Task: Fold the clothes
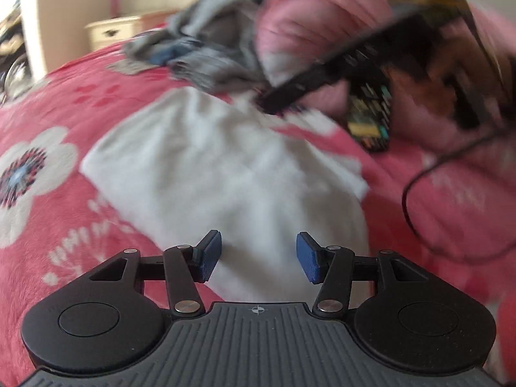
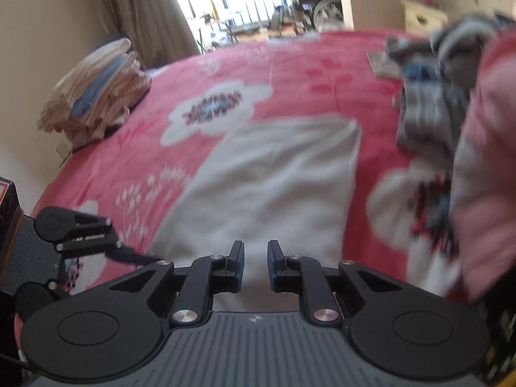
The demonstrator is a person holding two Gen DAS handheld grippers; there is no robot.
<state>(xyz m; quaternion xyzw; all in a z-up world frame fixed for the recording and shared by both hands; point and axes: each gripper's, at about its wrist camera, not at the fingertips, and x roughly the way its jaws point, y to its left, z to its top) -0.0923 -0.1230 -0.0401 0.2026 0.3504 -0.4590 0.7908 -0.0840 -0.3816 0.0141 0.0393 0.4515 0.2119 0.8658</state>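
A white garment (image 1: 225,167) lies flat and folded on the pink floral bedspread (image 1: 64,103). My left gripper (image 1: 258,251) hovers over its near part, open, with nothing between the blue pads. My right gripper (image 2: 255,258) hangs over the same white garment (image 2: 267,187), its jaws a narrow gap apart with nothing gripped. In the left wrist view, blurred black parts of the right tool (image 1: 322,71) cross the upper right, beside a pink sleeve (image 1: 316,9). The left tool's black linkage (image 2: 80,225) shows at the left edge of the right wrist view.
A heap of grey striped clothes (image 2: 429,109) lies at the far right of the bedspread (image 2: 290,74). A folded stack of beige and blue clothes (image 2: 96,93) sits by the wall at the left. A cream nightstand (image 1: 109,32) stands behind the bed. A black cable (image 1: 409,193) loops at the right.
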